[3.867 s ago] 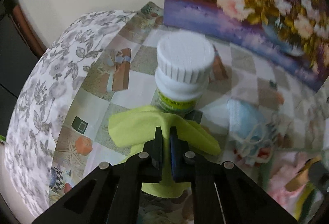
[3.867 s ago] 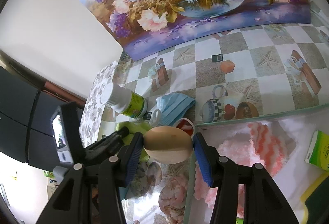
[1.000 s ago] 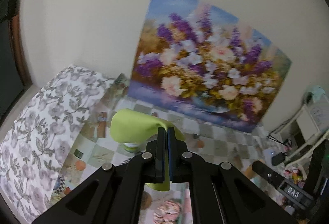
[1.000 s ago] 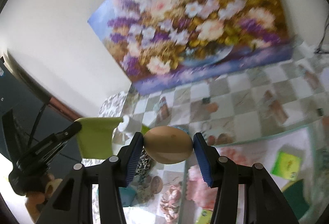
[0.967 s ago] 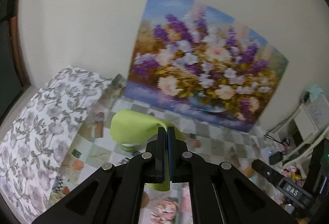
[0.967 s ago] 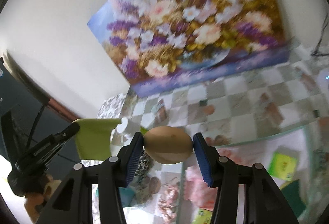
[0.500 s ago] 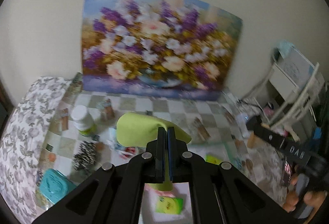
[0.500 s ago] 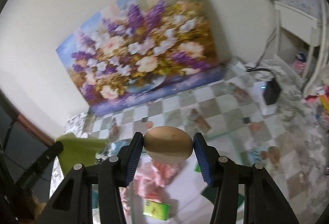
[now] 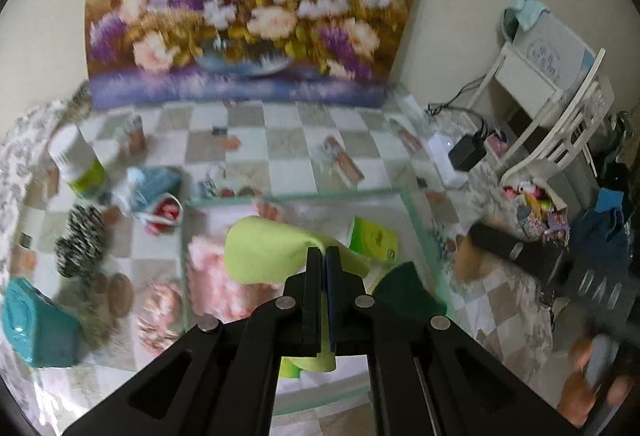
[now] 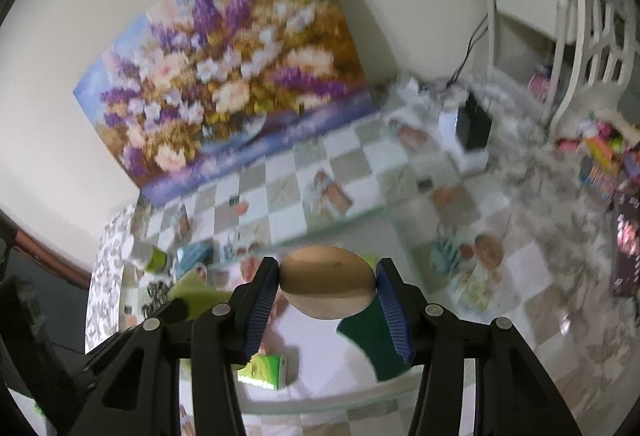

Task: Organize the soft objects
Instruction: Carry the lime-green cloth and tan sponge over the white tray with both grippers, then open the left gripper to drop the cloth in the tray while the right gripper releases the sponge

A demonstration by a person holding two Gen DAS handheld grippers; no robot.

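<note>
My left gripper (image 9: 324,256) is shut on a lime green cloth (image 9: 268,252) and holds it in the air above a clear glass tray (image 9: 304,194). In the tray lie a pink and white towel (image 9: 208,280), a green packet (image 9: 374,238) and a dark green sponge (image 9: 404,290). My right gripper (image 10: 327,282) is shut on a tan egg-shaped ball (image 10: 327,281), also above the tray. The green cloth (image 10: 190,290) shows at lower left in the right wrist view. A blue face mask (image 9: 150,186) lies on the table left of the tray.
On the checked tablecloth (image 9: 288,144) left of the tray stand a white bottle (image 9: 76,160), a black and white pine cone (image 9: 78,240) and a teal pack (image 9: 34,328). A flower painting (image 9: 248,12) leans on the back wall. A white rack (image 9: 552,96) stands at right.
Both grippers have risen from the table's left side and swung right over the glass tray, each still holding its object. The bottle and mask stay behind at left.
</note>
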